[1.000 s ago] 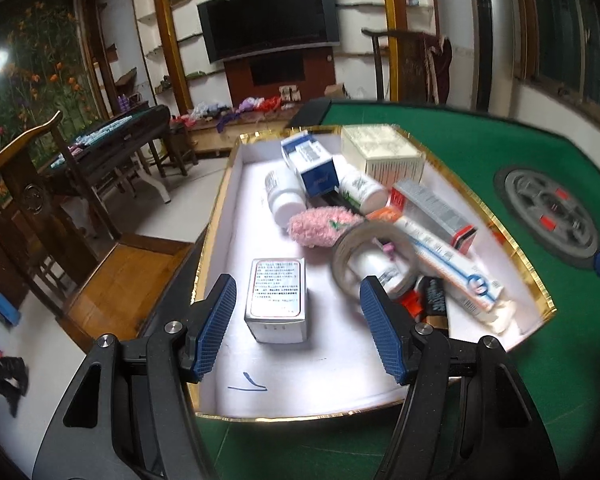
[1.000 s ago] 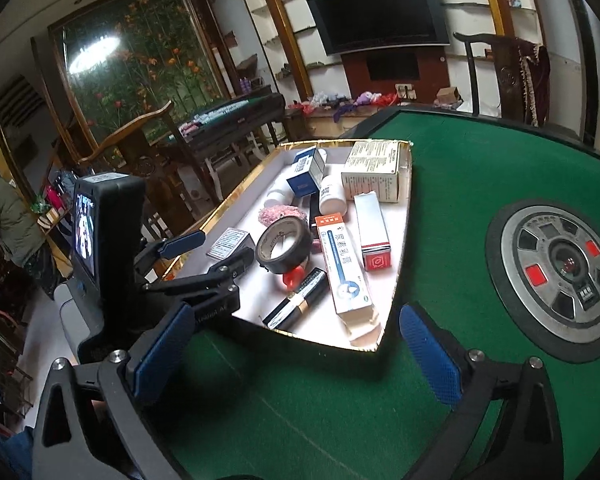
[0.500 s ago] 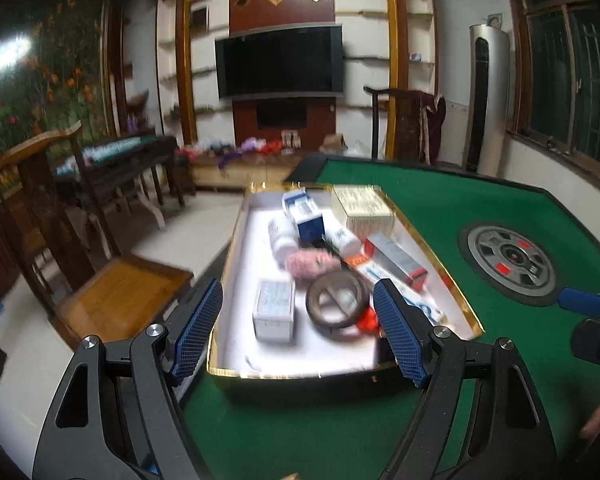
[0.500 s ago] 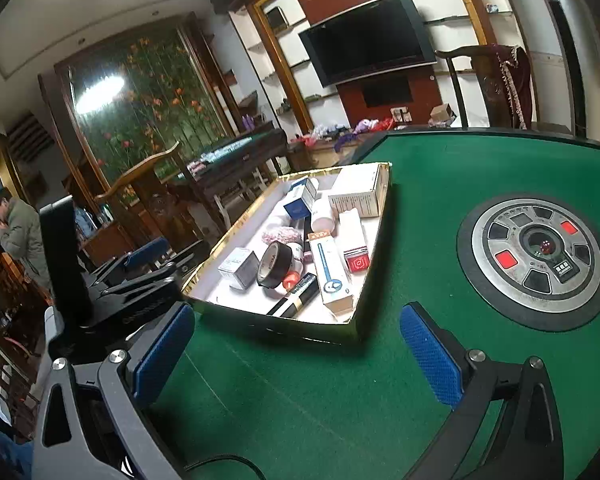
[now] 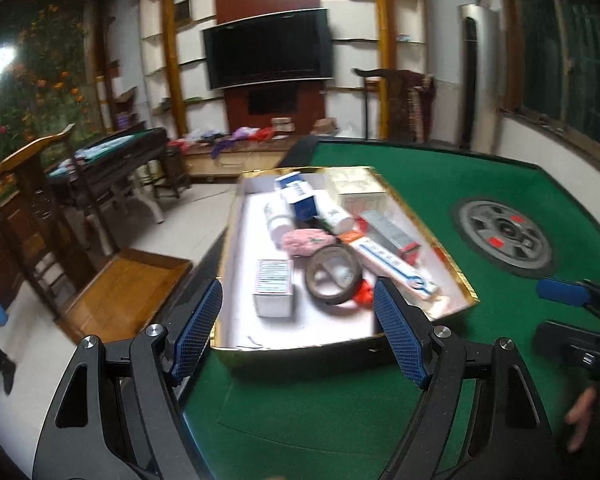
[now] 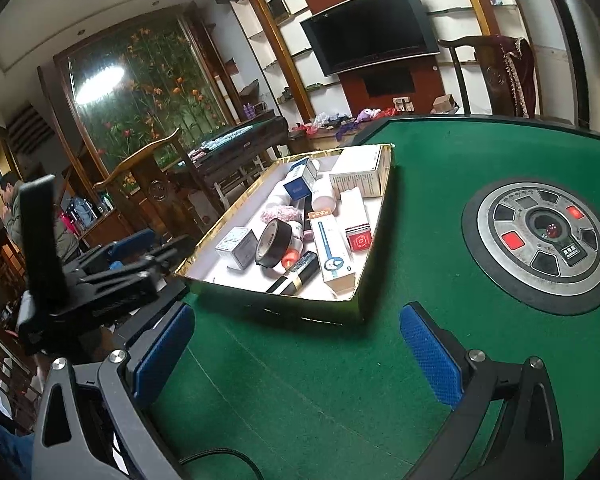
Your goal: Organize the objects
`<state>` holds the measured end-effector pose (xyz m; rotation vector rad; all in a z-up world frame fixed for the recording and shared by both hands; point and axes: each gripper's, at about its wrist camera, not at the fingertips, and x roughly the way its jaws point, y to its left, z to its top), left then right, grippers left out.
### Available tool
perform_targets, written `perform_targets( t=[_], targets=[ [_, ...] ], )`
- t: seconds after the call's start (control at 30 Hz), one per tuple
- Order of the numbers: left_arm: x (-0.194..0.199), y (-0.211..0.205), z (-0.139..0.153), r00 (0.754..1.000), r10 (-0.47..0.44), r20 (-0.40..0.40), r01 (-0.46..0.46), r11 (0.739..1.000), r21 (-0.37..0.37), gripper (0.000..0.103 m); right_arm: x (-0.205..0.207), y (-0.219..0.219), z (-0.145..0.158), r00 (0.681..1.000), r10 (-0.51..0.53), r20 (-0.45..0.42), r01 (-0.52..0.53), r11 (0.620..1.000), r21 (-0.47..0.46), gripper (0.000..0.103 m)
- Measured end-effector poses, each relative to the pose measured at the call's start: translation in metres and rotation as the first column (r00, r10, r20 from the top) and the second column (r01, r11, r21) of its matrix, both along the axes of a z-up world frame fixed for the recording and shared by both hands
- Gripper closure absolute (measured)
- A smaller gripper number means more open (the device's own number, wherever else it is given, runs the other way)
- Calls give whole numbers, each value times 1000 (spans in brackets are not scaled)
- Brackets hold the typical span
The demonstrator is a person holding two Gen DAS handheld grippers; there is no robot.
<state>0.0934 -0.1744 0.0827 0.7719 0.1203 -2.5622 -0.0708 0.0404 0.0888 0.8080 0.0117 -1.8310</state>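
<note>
1. We judge the task close to done: every loose item we can see lies inside the gold-rimmed tray (image 5: pixel 452 258), which sits at the left edge of the green tabletop (image 6: pixel 440 160), and the felt around it is bare.
2. In the tray: a small white box (image 5: pixel 273 286) near its front left, a tape roll (image 5: pixel 334 274) beside it, a pink fluffy thing (image 5: pixel 305 240), a long tube carton (image 5: pixel 392 264), bottles and cartons toward the far end (labels unreadable).
3. Left claw (image 5: pixel 300 330) stands open and empty, short of the tray's near wall; right claw (image 6: pixel 296 350) likewise open, holding nothing, over bare felt.
4. Left to do, in our judgement: perhaps tidying inside the tray.
5. Surroundings: the dice console (image 6: pixel 540 240) set in the tabletop's middle, clear of the tray. Nothing obstructs either claw.
</note>
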Motion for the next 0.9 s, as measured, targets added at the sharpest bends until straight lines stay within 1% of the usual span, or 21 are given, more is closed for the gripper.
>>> perform_targets(
  t=[0.1,0.23,0.33,0.53,0.7,0.83,0.9],
  targets=[
    [3,0,2,999,32,-11,-32,999,-39,24,0,-1,-2,1000,4,-3,-4,1000,3,0],
    [7,1,2,999,37,-14,-38,996,-79,24,3,-3,-3,1000,12,-13,-12,1000,10,0],
    [10,0,2,1000,15,-20,-16,998,-61,24,4,-4,-4,1000,17,-14,-16,1000,18,0],
    [18,-4,6,998,49,-50,-53,997,-64,24,4,-5,-5,1000,17,-11,-17,1000,24,0],
    [24,-14,5,996,58,-63,-59,998,-14,24,5,-7,-7,1000,22,-13,-22,999,34,0],
    [30,-26,6,995,50,-85,-45,997,58,24,5,-8,-8,1000,24,-10,-24,999,37,0],
    [30,-27,6,993,79,-83,-76,996,38,24,5,-8,-8,1000,24,-12,-23,999,37,0]
  ],
)
